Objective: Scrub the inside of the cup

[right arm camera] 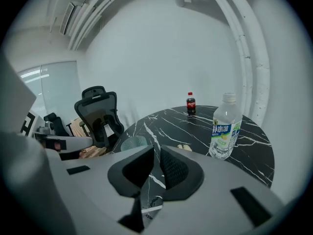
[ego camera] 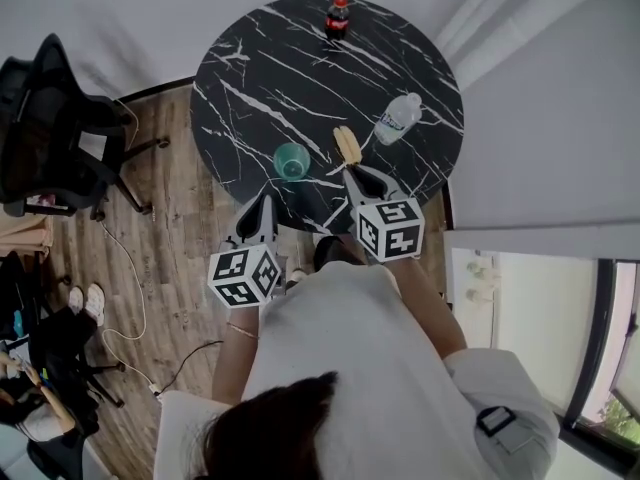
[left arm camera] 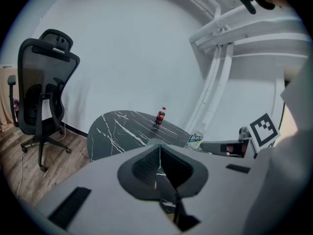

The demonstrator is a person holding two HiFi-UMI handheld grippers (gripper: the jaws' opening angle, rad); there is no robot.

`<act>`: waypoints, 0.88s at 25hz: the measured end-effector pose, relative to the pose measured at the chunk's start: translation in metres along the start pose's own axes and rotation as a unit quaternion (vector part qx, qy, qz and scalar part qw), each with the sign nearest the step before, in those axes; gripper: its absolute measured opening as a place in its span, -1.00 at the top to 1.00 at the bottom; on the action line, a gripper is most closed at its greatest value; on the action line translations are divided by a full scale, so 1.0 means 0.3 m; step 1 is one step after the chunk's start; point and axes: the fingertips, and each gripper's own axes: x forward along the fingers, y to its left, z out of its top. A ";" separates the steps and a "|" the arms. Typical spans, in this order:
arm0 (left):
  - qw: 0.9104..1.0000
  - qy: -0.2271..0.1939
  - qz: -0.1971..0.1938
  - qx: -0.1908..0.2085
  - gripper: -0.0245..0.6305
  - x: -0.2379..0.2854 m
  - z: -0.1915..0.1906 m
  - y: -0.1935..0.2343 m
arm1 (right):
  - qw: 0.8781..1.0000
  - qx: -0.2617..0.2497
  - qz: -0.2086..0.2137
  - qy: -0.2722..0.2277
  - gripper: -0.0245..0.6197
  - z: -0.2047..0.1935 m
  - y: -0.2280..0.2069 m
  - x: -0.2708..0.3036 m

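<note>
A translucent green cup (ego camera: pixel 292 160) stands upright near the front edge of the round black marble table (ego camera: pixel 280 68); in the right gripper view the cup (right arm camera: pixel 134 143) shows just left of the jaws. A tan sponge (ego camera: pixel 347 145) lies to its right, apart from it. My left gripper (ego camera: pixel 268 198) hangs over the table's near rim, short of the cup, jaws shut and empty (left arm camera: pixel 159 148). My right gripper (ego camera: pixel 352 173) points at the sponge (right arm camera: pixel 185 147) from just short of it. Its jaws (right arm camera: pixel 157 148) are drawn almost together with nothing between them.
A clear water bottle (ego camera: pixel 398 119) lies on the table to the right of the sponge, and a cola bottle (ego camera: pixel 338 18) stands at the far edge. A black office chair (ego camera: pixel 60 138) is on the wooden floor to the left. A white wall is close on the right.
</note>
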 end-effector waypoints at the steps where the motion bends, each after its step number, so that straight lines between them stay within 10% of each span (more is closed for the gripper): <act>1: 1.000 0.006 0.001 0.009 0.88 0.002 -0.008 -0.003 | 1.000 0.001 0.004 -0.003 0.75 -0.001 0.007 -0.004; 22: 1.000 -0.004 0.002 0.023 0.89 -0.033 -0.006 -0.055 | 0.999 -0.031 -0.027 -0.002 0.82 -0.023 0.037 -0.061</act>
